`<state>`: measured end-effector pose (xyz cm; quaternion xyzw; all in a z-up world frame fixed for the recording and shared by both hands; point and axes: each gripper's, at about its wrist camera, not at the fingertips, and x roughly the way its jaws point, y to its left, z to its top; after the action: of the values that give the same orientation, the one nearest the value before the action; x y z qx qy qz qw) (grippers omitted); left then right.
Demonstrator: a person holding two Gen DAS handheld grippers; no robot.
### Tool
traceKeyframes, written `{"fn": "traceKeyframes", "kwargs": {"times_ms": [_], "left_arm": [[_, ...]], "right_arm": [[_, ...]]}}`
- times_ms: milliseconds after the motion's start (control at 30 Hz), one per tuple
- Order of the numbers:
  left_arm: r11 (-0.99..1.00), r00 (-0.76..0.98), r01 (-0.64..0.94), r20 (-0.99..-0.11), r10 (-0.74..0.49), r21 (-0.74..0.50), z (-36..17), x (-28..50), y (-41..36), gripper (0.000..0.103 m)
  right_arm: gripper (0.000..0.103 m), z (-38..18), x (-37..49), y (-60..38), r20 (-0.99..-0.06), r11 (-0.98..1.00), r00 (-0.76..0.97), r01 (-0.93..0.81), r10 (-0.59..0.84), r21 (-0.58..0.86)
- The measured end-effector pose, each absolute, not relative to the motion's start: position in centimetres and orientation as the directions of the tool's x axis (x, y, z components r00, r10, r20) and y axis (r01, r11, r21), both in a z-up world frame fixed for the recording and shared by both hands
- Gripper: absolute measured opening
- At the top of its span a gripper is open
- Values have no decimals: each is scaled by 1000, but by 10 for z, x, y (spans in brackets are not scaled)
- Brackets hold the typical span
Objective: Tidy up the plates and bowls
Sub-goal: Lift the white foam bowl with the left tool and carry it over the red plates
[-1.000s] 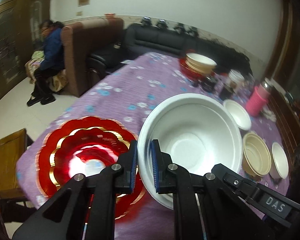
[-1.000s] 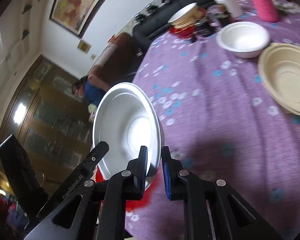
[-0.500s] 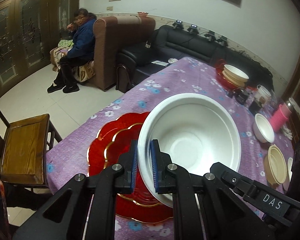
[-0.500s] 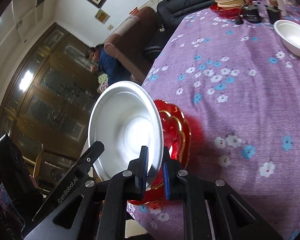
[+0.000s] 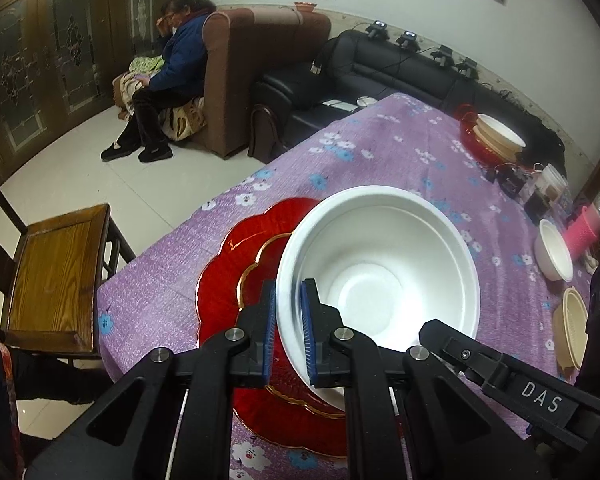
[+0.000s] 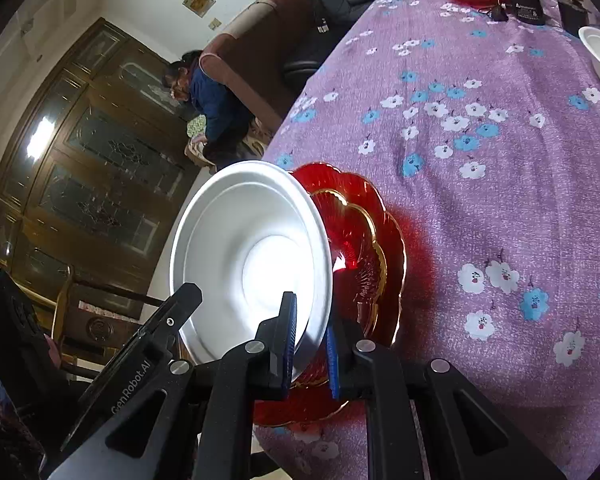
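Both grippers, left gripper (image 5: 287, 332) and right gripper (image 6: 311, 346), clench the rim of the large white foam bowl (image 5: 380, 276), held above the scalloped red glass plate (image 5: 236, 264) on the purple flowered tablecloth (image 6: 500, 140); a wooden chair (image 5: 52, 272) stands beside.

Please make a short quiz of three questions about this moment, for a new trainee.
1. True or false: both grippers, left gripper and right gripper, clamp the rim of the white bowl.
2. What lies under the bowl? A. wooden chair B. red plate C. pink cup
3. What colour is the tablecloth?

Key: 1 true; 2 B; 3 purple, with white and blue flowers.
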<state>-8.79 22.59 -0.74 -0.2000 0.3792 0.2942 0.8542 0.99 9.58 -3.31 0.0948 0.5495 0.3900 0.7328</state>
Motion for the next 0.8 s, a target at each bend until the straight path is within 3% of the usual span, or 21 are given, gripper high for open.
{"fn": "traceKeyframes", "kwargs": {"times_ms": [800], "left_arm": [[724,493,-680,-803,336,-116,-24,-81,240,10]], "right_arm": [[18,-53,16,118,-774,697,33,-461,632,549]]}}
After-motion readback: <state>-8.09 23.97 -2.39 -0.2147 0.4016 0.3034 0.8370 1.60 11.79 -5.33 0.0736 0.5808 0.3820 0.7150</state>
